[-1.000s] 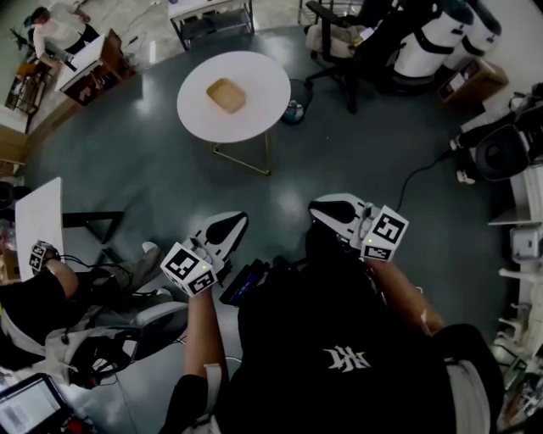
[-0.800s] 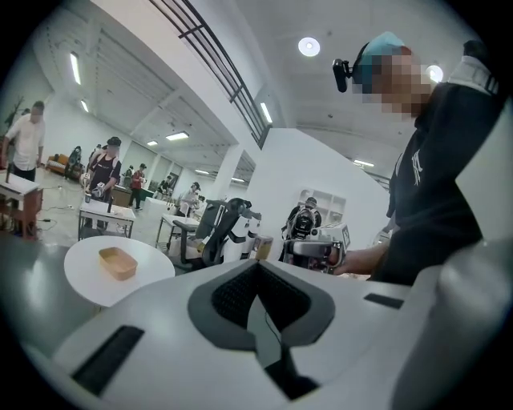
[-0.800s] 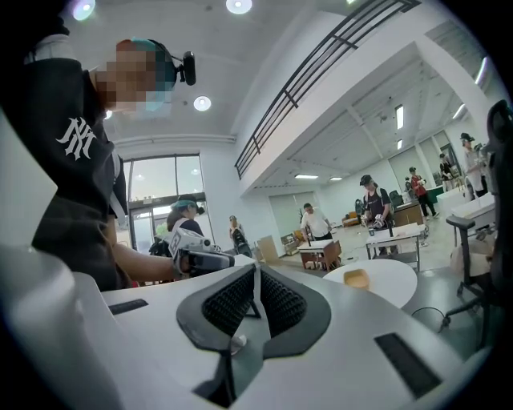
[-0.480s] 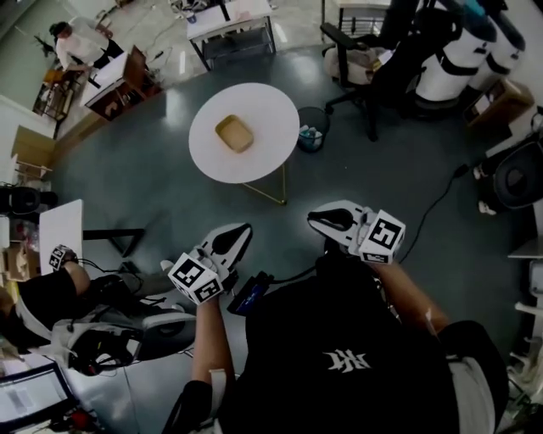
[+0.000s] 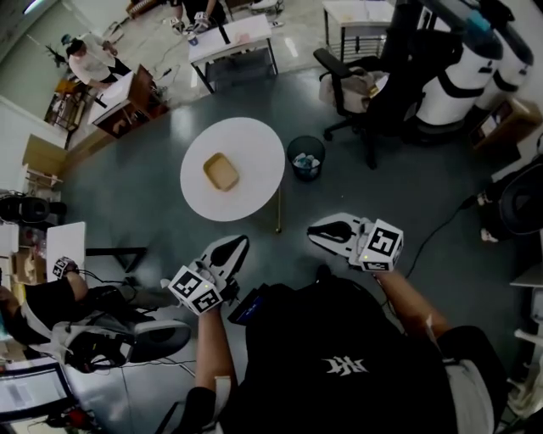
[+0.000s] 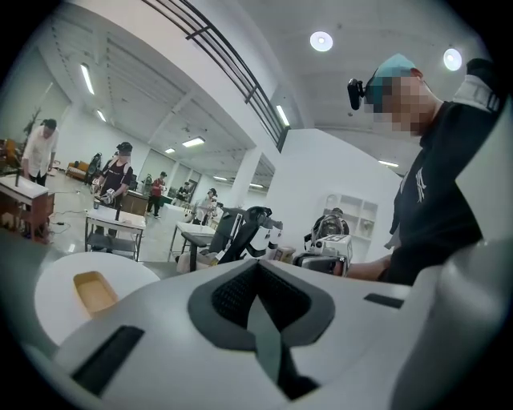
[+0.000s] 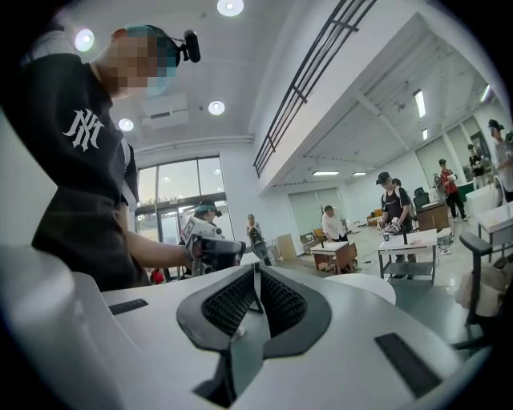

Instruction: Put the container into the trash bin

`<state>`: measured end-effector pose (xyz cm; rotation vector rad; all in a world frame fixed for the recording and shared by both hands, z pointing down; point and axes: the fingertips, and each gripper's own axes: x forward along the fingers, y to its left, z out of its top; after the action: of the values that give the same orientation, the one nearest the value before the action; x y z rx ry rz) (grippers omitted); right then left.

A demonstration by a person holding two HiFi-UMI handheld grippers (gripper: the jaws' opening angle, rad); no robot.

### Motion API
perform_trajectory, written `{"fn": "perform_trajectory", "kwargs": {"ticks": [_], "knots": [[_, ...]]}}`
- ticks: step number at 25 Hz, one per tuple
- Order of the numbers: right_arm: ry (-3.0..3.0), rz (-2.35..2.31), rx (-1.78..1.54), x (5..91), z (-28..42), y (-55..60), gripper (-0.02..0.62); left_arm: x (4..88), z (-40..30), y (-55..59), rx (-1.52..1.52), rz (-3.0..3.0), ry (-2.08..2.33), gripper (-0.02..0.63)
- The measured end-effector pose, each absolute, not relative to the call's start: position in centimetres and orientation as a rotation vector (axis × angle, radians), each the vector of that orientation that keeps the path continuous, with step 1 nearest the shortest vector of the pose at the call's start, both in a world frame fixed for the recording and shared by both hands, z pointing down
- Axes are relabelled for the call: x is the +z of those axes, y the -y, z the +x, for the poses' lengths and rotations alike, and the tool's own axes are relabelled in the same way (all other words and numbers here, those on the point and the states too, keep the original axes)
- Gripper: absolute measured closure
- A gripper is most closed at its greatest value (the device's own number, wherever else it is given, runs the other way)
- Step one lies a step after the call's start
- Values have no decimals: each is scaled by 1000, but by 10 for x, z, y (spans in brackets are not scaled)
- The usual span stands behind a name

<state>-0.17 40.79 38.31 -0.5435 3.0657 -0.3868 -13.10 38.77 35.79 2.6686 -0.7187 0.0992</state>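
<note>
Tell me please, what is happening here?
A person holds a gripper in each hand. The left gripper and the right gripper both have their jaws shut with nothing between them. The tan container lies untouched on the round white table. The black trash bin stands on the floor beside the table.

One round white table (image 5: 254, 140), and on it one tan container (image 5: 221, 171). One black trash bin (image 5: 305, 158). Two grippers, a left gripper (image 5: 233, 245) and a right gripper (image 5: 316, 229), with one marker cube apiece. One black office chair (image 5: 361, 80). Two work tables at the far side: a long table (image 5: 231, 38) and a corner table (image 5: 356, 12). One wooden desk (image 5: 127, 95). Four people in the head view: the wearer (image 5: 339, 364), a person in white (image 5: 85, 58), a person at the long table (image 5: 197, 13) and a seated person (image 5: 42, 301).
</note>
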Motion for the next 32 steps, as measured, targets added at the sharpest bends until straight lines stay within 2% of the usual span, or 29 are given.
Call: {"fn": "perform_trajectory", "kwargs": {"ticks": [7, 15, 32], "knots": [[-3018, -594, -429, 397, 40, -381, 546, 370, -102, -361, 171, 2647, 761, 603], [-2995, -649, -508, 421, 56, -351, 546, 392, -92, -324, 139, 2624, 768, 603], [-3062, -664, -463, 397, 64, -191, 546, 394, -141, -174, 74, 2533, 927, 603]]}}
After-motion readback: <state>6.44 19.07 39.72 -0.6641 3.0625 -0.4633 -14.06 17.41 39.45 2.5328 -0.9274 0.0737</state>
